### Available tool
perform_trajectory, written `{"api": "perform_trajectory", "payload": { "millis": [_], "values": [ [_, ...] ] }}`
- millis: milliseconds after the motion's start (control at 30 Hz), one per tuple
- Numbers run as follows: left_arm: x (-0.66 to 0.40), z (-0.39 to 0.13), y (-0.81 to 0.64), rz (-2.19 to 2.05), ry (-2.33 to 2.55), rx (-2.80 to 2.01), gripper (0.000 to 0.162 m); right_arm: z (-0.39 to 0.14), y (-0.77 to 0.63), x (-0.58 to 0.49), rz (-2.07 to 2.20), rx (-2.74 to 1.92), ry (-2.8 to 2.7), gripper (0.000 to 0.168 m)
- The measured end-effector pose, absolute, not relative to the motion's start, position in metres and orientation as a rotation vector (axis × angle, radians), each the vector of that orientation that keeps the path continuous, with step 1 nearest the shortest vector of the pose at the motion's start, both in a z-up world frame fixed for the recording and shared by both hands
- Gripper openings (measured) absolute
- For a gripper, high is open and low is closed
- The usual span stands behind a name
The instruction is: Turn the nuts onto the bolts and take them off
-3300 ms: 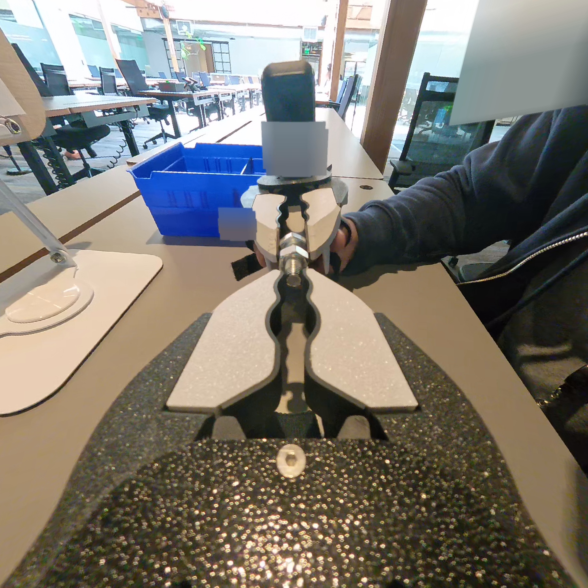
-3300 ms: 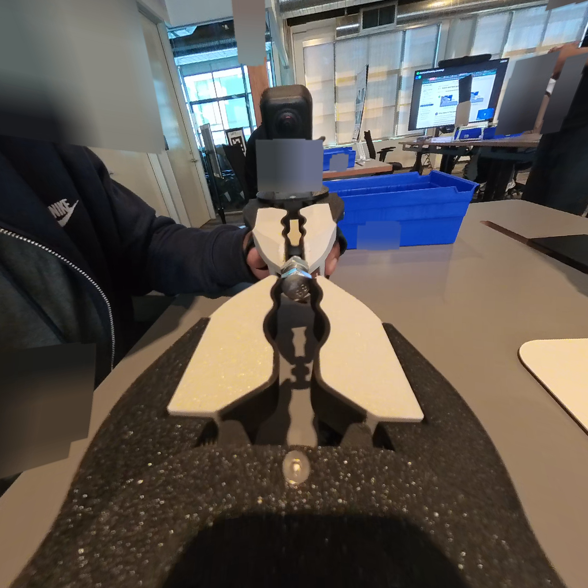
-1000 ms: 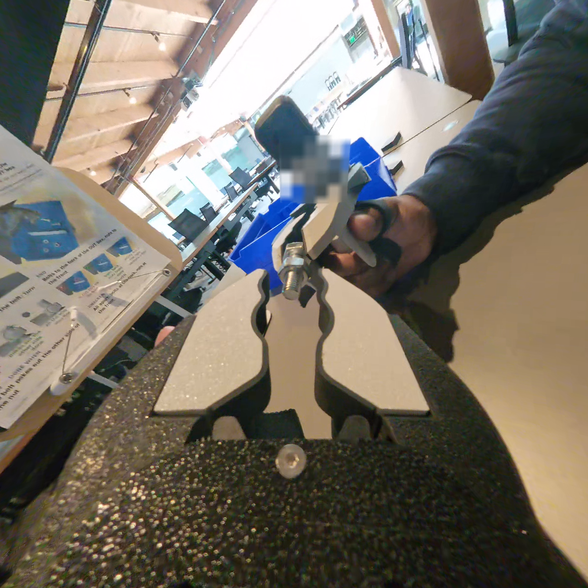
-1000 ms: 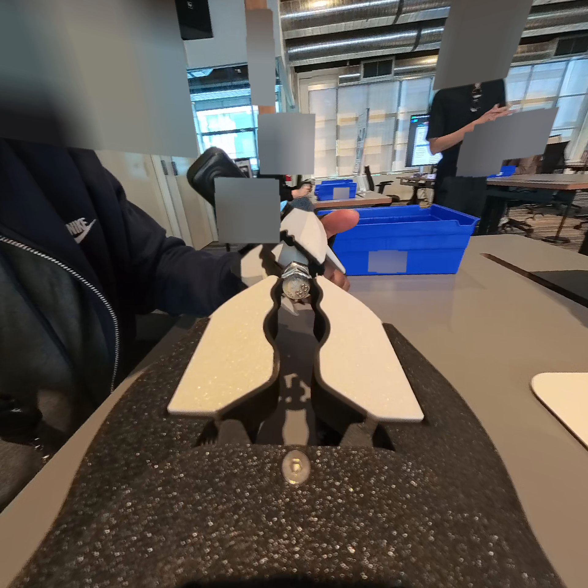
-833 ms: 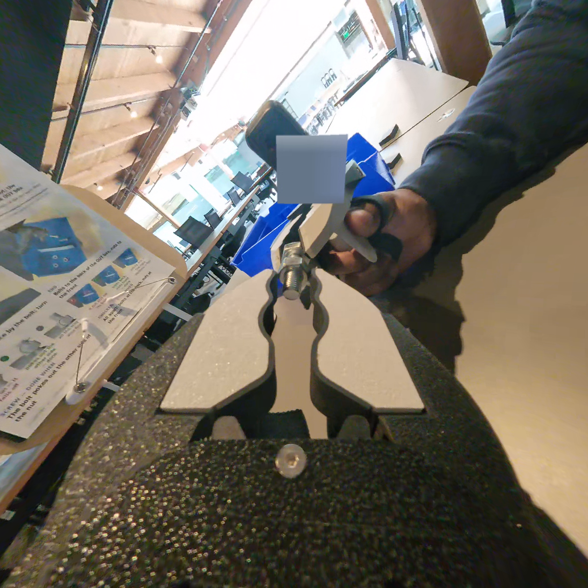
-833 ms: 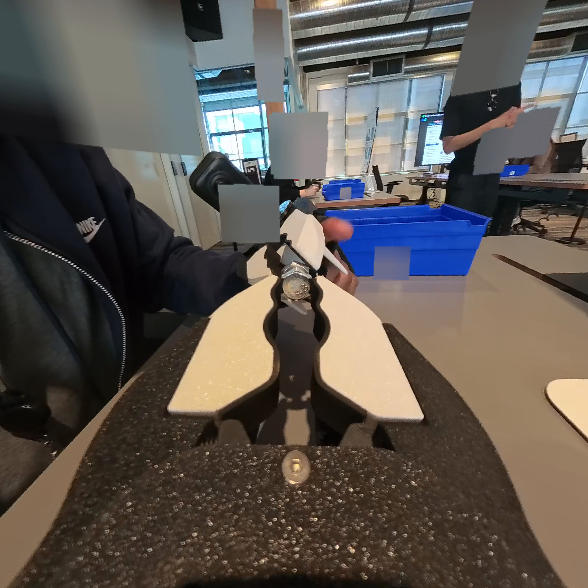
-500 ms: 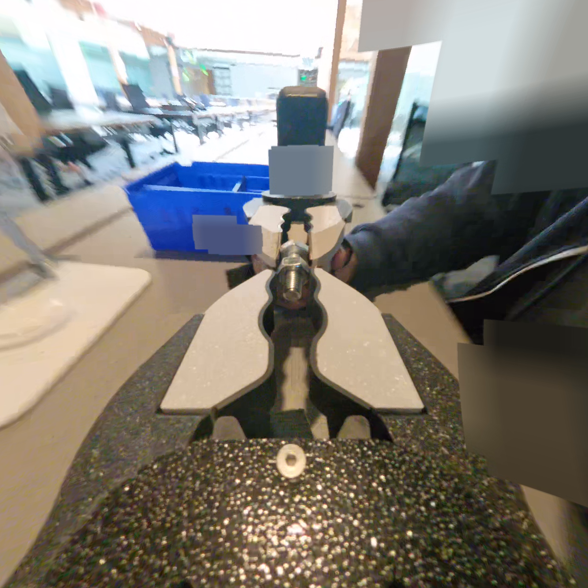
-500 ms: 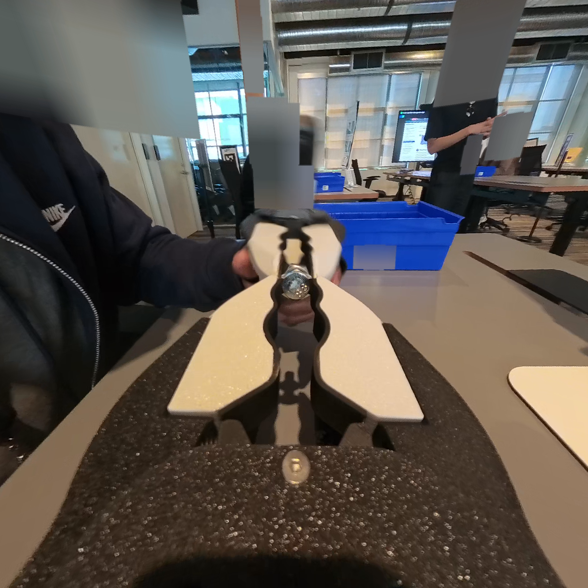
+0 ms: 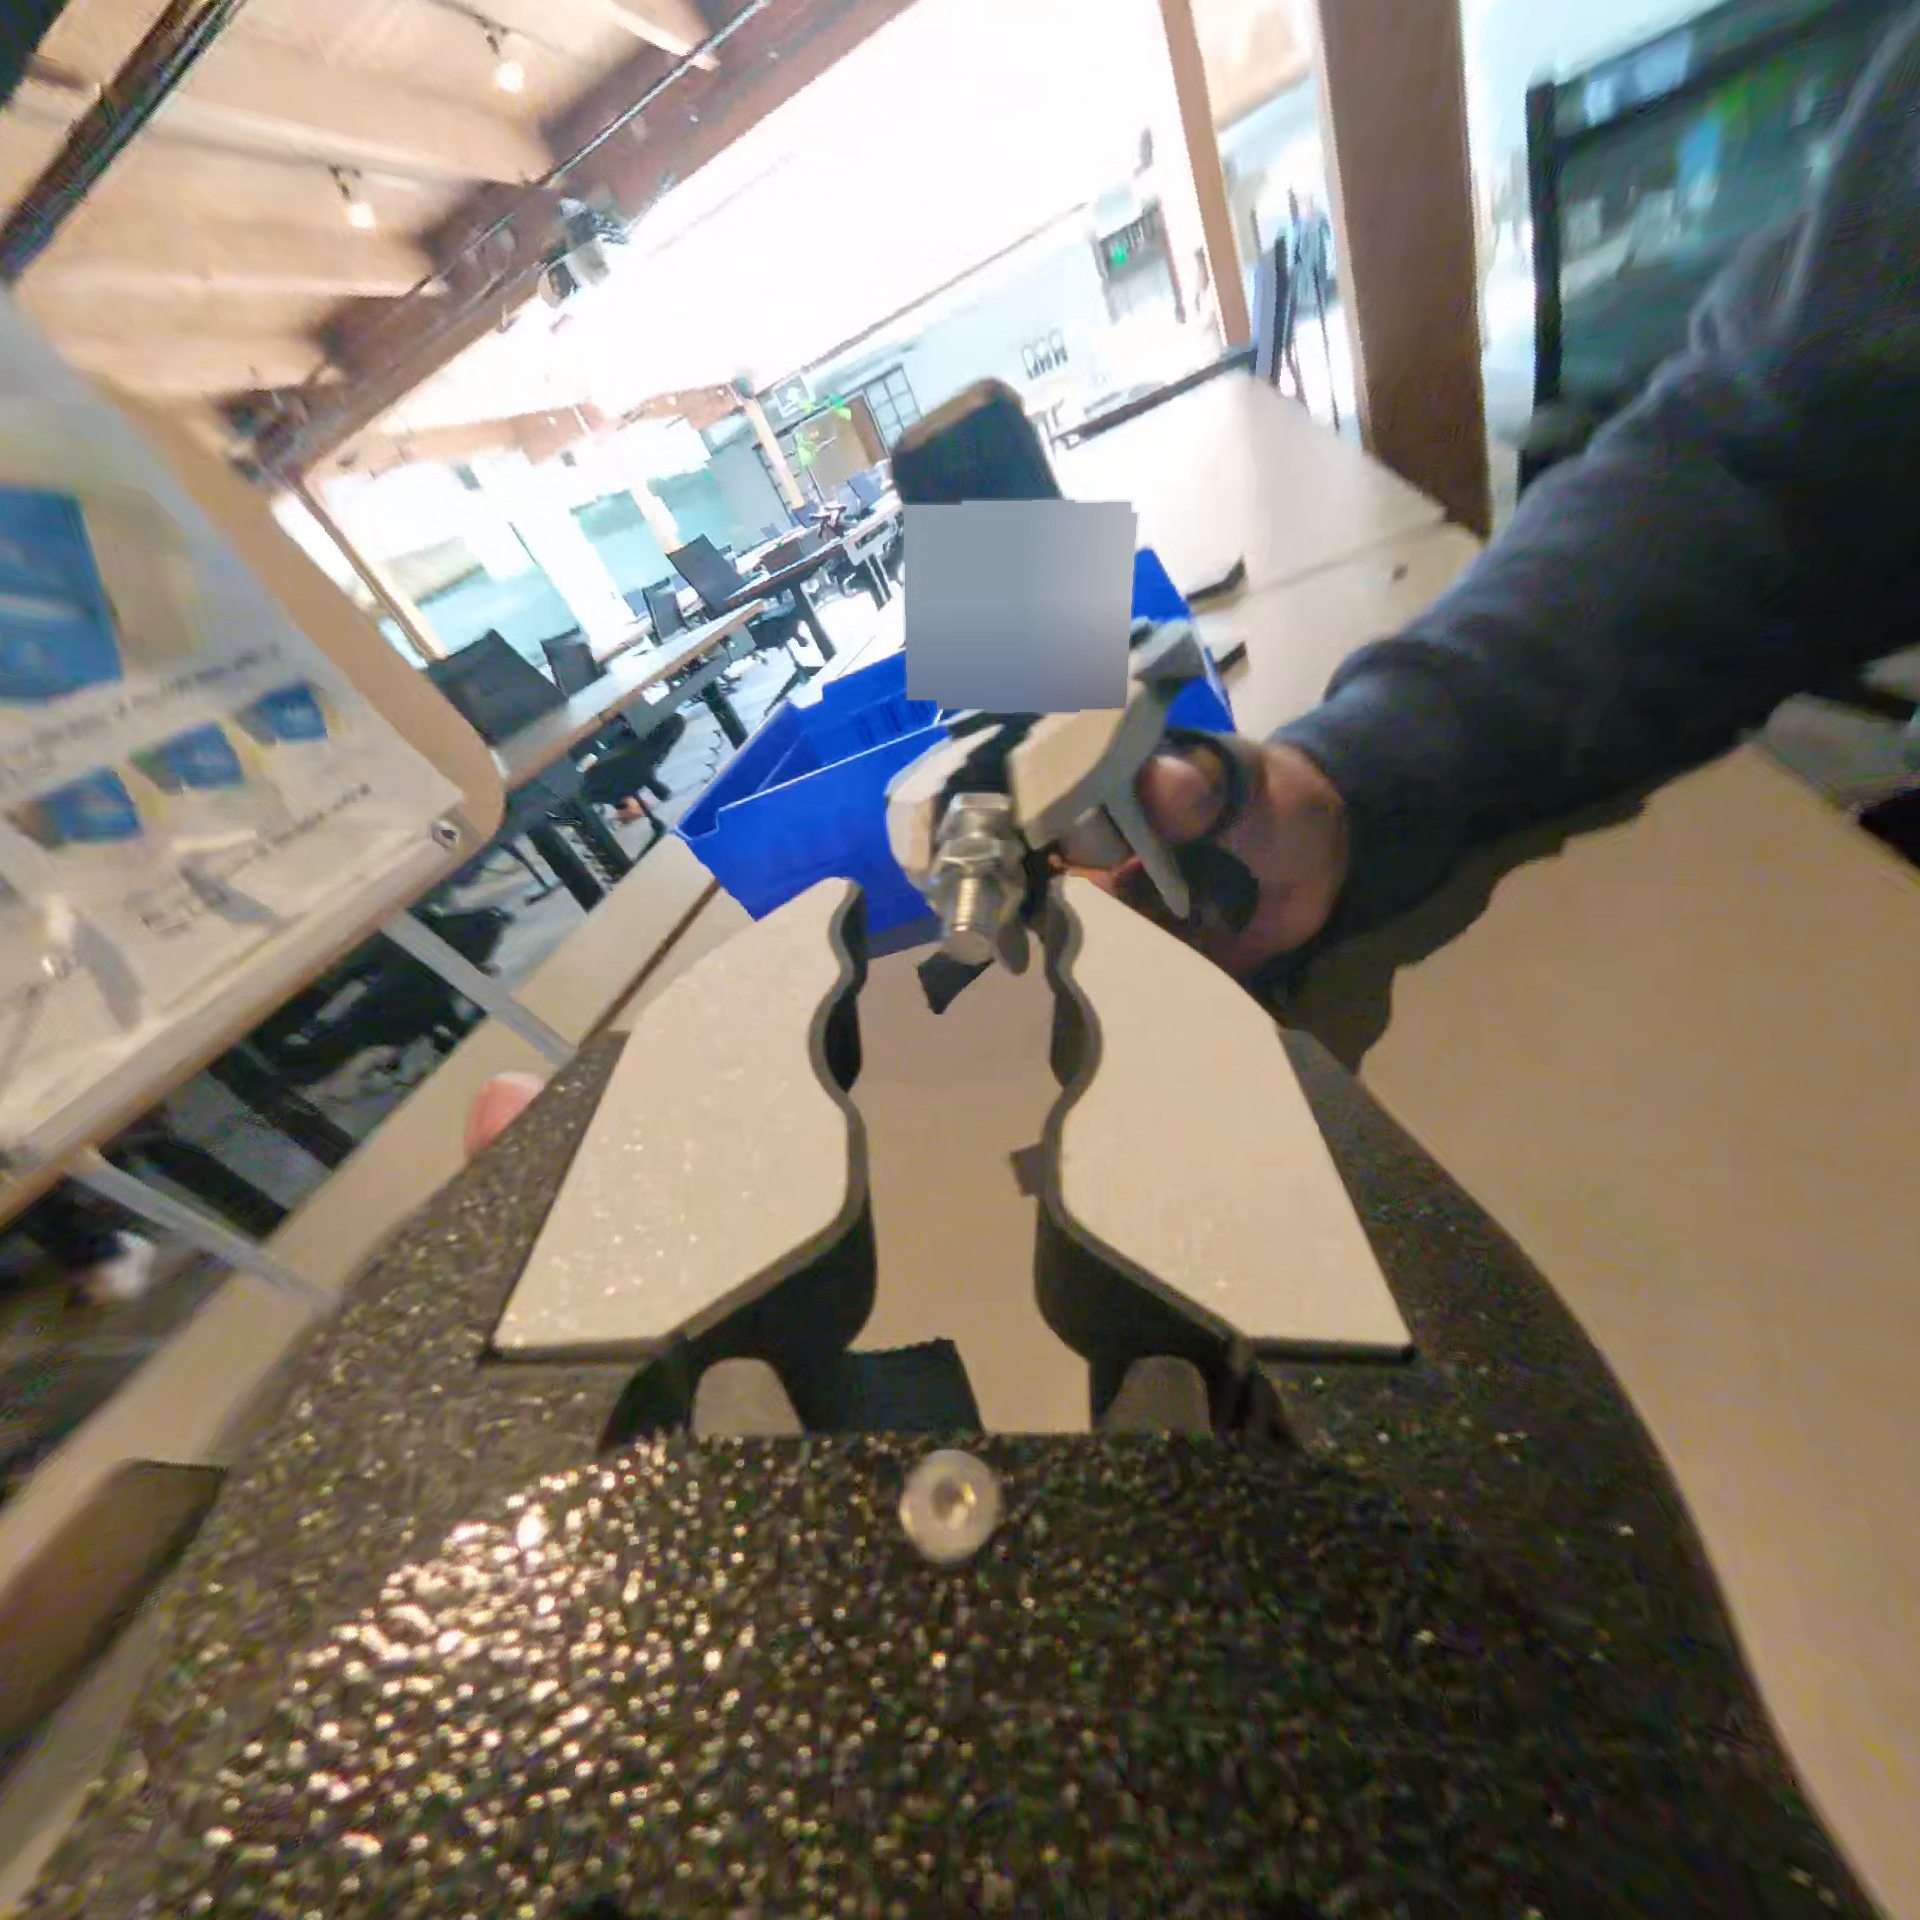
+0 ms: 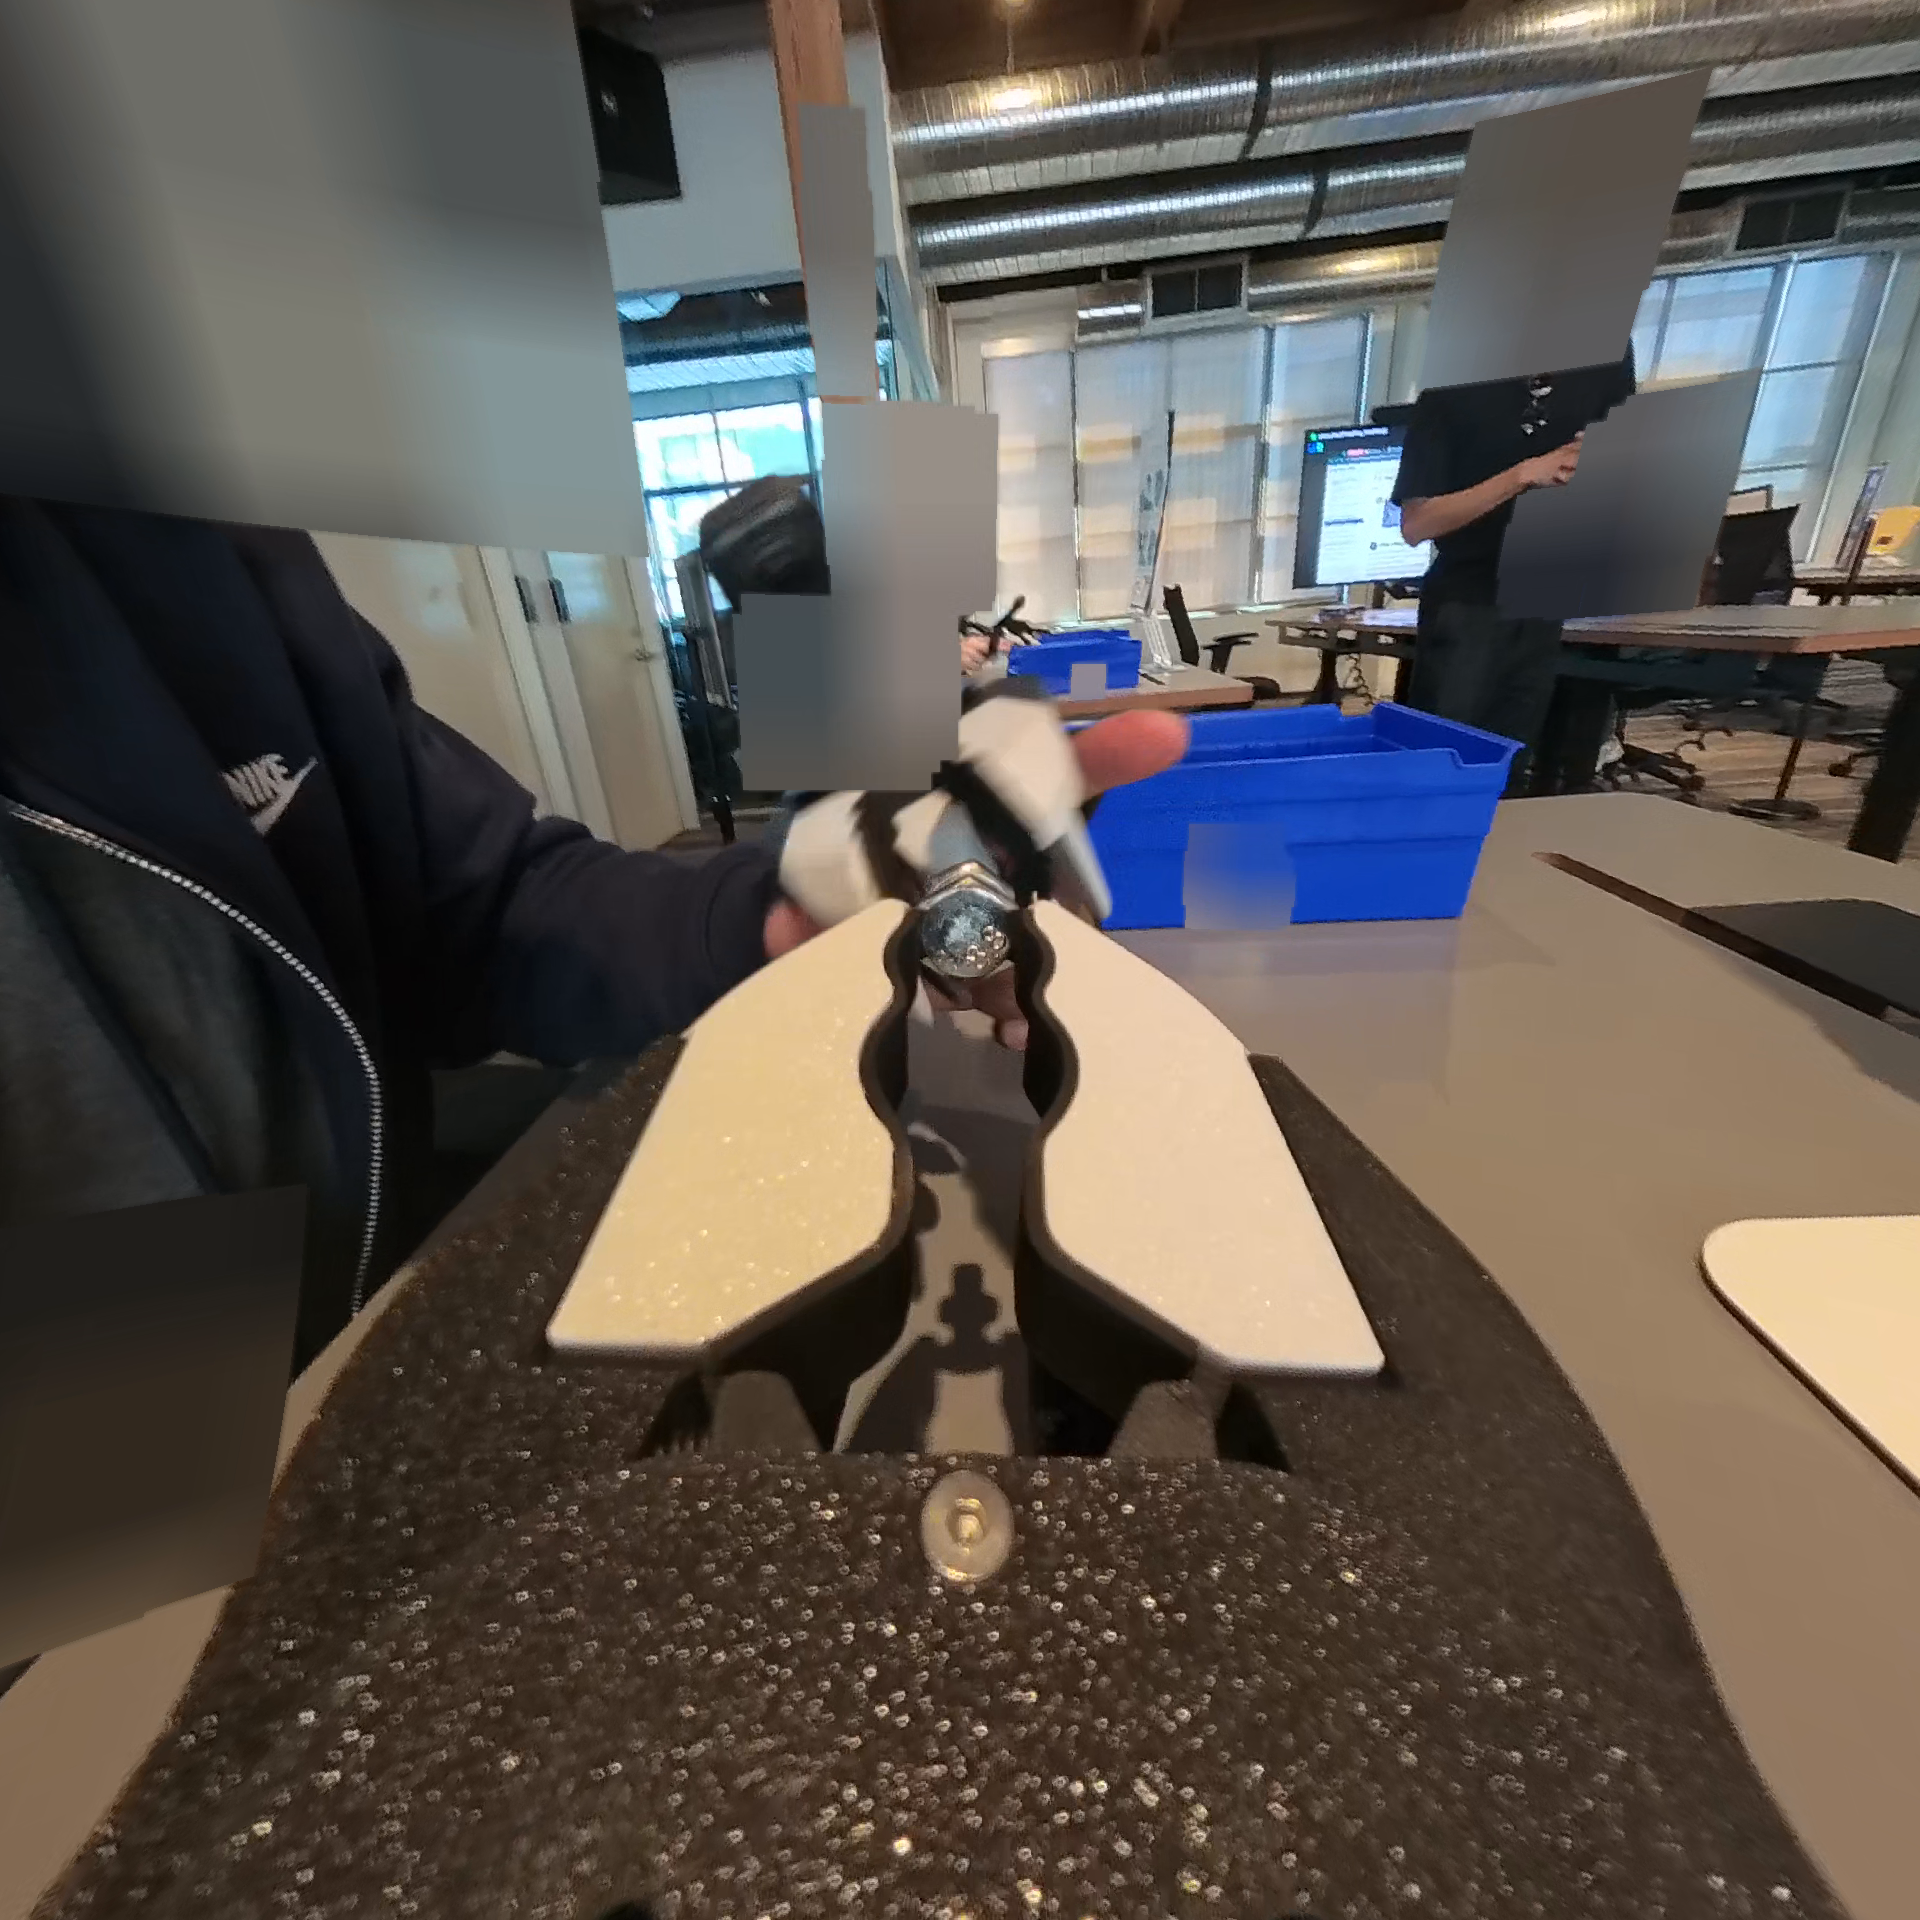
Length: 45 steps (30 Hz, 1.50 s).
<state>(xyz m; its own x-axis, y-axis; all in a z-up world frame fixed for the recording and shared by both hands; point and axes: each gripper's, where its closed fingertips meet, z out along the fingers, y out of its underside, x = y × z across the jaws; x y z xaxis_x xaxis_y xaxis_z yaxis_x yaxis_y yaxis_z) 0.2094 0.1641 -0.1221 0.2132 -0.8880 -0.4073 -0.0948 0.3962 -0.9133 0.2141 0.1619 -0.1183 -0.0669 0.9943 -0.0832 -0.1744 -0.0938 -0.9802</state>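
The bolt (image 10: 961,935) sits between the two claws, above the surface (image 10: 1558,1039). A bin (image 10: 1351,821) stands behind, maybe at the surface's far edge.

L gripper (image 9: 951,914) agape, R gripper (image 10: 961,935) clamped

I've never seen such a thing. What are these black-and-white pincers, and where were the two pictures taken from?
They are hand-held grasping tools; a person holds two. Each carries a camera looking along its two white fingers, so one picture comes from the left tool, the other from the right tool. The right tool clamps a steel bolt by its head, above a grey table. A nut sits on its threads. The left tool is open at the threaded end. A blue bin stands behind.
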Motion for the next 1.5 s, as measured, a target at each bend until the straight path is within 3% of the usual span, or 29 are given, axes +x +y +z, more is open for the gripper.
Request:
{"api": "perform_trajectory", "payload": {
  "millis": [167, 300, 567, 733, 933, 1000, 1067, 1200, 1333, 1500],
  "values": [
    [0.215, -0.126, 0.158, -0.53, 1.299, -0.911, 0.023, -0.117, 0.158, 0.213, 1.422, -1.099, -1.085, 0.016],
    [0.214, -0.123, 0.159, -0.424, 1.296, -0.852, 0.025, -0.12, 0.154, 0.21, 1.433, -1.098, -1.107, 0.016],
    [0.216, -0.131, 0.158, -0.453, 1.332, -0.896, 0.017, -0.121, 0.151, 0.208, 1.436, -1.097, -1.127, 0.016],
    [0.218, -0.134, 0.158, -0.84, 1.277, -1.159, 0.016, -0.122, 0.154, 0.209, 1.392, -1.105, -1.122, 0.016],
    [0.215, -0.132, 0.152, -1.704, 1.006, -1.48, 0.017, -0.123, 0.155, 0.209, 1.372, -1.109, -1.124, 0.016],
    [0.211, -0.128, 0.158, -1.897, 0.877, -1.489, 0.024, -0.121, 0.157, 0.211, 1.384, -1.107, -1.106, 0.016],
    [0.206, -0.125, 0.167, -1.812, 0.85, -1.442, 0.035, -0.12, 0.16, 0.213, 1.388, -1.107, -1.089, 0.016],
    [0.205, -0.115, 0.17, -1.237, 1.034, -1.237, 0.045, -0.119, 0.161, 0.215, 1.401, -1.106, -1.078, 0.016],
    [0.21, -0.117, 0.165, -0.728, 1.202, -1.034, 0.038, -0.118, 0.159, 0.213, 1.409, -1.102, -1.084, 0.016],
    [0.217, -0.129, 0.162, -0.53, 1.291, -0.966, 0.028, -0.118, 0.158, 0.213, 1.412, -1.097, -1.086, 0.016]
  ]
}}
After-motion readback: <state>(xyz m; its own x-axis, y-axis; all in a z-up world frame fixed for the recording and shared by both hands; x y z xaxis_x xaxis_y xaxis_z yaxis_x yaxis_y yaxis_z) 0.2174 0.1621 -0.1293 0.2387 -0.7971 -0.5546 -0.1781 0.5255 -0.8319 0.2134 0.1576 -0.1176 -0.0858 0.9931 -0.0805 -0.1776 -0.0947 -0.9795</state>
